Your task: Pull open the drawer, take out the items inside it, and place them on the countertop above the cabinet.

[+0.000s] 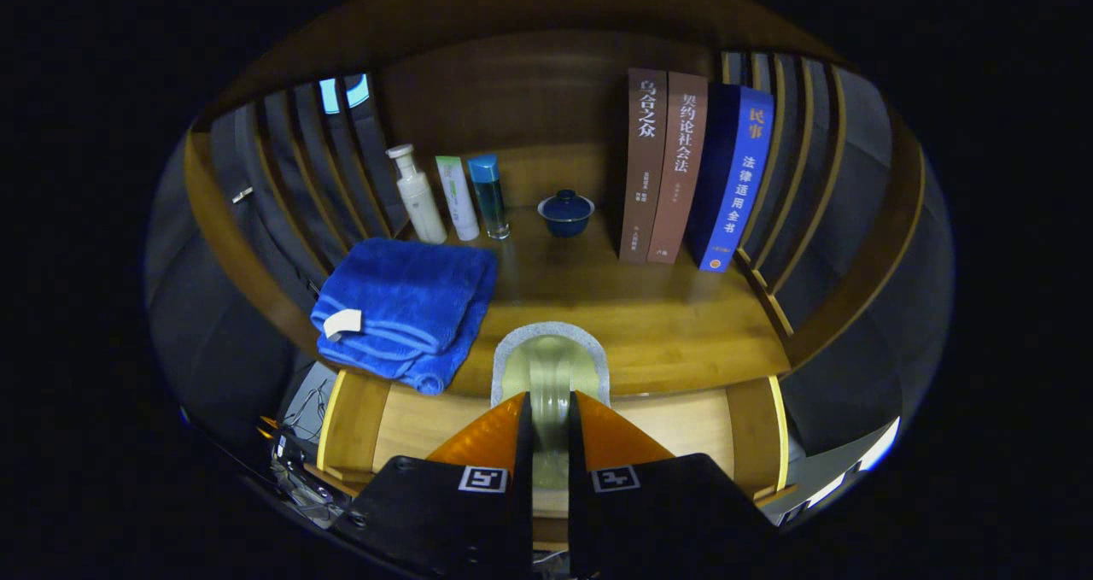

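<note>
Gripper view: gripper (pixel 551 418) pinched tight on a pale scrubbing brush (pixel 551 366), held over the open drawer (pixel 683 422), countertop (pixel 666 315) just ahead.

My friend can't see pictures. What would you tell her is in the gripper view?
The gripper is shut on a pale green holder above the open drawer, at the countertop's front edge. On the countertop lie a folded blue towel, three bottles, a small blue lidded cup and three upright books.
</note>
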Motion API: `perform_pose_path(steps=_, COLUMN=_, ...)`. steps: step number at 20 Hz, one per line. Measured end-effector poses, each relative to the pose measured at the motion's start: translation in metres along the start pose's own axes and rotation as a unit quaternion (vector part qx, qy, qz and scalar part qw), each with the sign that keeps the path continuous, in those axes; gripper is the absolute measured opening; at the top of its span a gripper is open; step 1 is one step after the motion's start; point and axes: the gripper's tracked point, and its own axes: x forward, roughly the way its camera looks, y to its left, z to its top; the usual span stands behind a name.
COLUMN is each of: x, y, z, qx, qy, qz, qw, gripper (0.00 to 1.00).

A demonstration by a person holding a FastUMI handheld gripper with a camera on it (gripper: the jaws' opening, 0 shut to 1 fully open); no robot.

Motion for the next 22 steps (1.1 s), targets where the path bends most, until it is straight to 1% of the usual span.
perform_pose_path(steps=5, x=0.047, y=-0.001, z=0.026, qx=0.004, qy=0.021, qz=-0.004, qw=1.000, gripper=0.21)
perform_pose_path(steps=9, x=0.080, y=-0.001, z=0.035, qx=0.003, qy=0.041, qz=-0.012, qw=0.999, gripper=0.21)
perform_pose_path(steps=12, x=0.098, y=-0.003, z=0.038, qx=0.008, qy=0.051, qz=-0.018, qw=0.998, gripper=0.21)
perform_pose_path(steps=15, x=0.103, y=-0.006, z=0.042, qx=0.012, qy=0.051, qz=-0.021, qw=0.998, gripper=0.21)
perform_pose_path(steps=16, x=0.104, y=-0.008, z=0.041, qx=0.012, qy=0.050, qz=-0.022, qw=0.998, gripper=0.25)
perform_pose_path(steps=18, x=0.101, y=-0.006, z=0.045, qx=0.017, qy=0.044, qz=-0.020, qw=0.999, gripper=0.28)
perform_pose_path(steps=19, x=0.103, y=-0.005, z=0.045, qx=0.018, qy=0.042, qz=-0.018, qw=0.999, gripper=0.34)
perform_pose_path(steps=22, x=0.097, y=-0.004, z=0.045, qx=0.013, qy=0.029, qz=-0.016, qw=0.999, gripper=0.70)
